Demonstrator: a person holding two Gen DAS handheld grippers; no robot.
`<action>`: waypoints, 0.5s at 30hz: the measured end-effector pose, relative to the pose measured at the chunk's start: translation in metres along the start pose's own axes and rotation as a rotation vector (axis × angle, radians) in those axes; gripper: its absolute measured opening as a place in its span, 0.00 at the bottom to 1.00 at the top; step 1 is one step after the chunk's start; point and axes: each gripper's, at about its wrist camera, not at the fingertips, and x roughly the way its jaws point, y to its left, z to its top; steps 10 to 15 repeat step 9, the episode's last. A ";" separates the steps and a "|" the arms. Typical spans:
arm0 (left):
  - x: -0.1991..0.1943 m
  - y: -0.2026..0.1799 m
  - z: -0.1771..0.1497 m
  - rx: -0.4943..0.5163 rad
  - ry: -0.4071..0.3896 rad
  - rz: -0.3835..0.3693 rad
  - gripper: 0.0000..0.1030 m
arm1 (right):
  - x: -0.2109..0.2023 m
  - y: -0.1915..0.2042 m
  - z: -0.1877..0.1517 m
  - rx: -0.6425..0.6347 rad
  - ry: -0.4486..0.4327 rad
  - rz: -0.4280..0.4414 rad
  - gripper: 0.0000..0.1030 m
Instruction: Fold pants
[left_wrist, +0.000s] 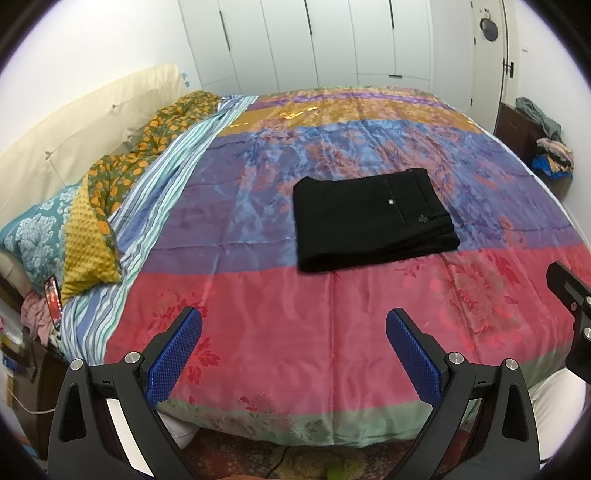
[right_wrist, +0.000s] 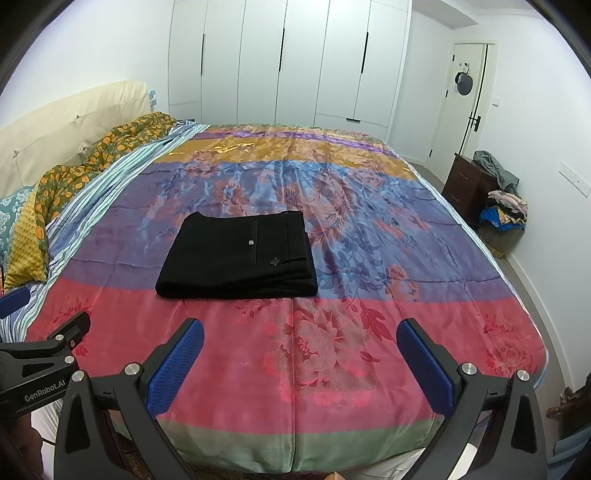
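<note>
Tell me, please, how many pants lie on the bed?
1. The black pants lie folded on the bedspread, near its middle, ahead of both open grippers. Others may hide in the clothes pile beside the bed.

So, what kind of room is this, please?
Most likely a home bedroom: a wide bed with pillows, white wardrobe doors behind it, and folded black pants lying on the bedspread.

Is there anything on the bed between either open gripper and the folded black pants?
Nothing visible. Only bare bedspread lies between the left gripper, the right gripper and the pants; both grippers are open and apart from them.
</note>
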 end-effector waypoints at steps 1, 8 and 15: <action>0.000 0.000 0.000 0.001 0.002 -0.001 0.97 | 0.000 0.000 0.000 0.000 0.002 0.001 1.00; 0.001 -0.001 -0.002 0.003 -0.006 -0.012 0.97 | 0.004 -0.001 -0.002 -0.001 0.007 0.002 1.00; 0.000 -0.002 -0.002 0.006 -0.011 -0.011 0.97 | 0.004 -0.001 -0.002 0.001 0.007 0.003 1.00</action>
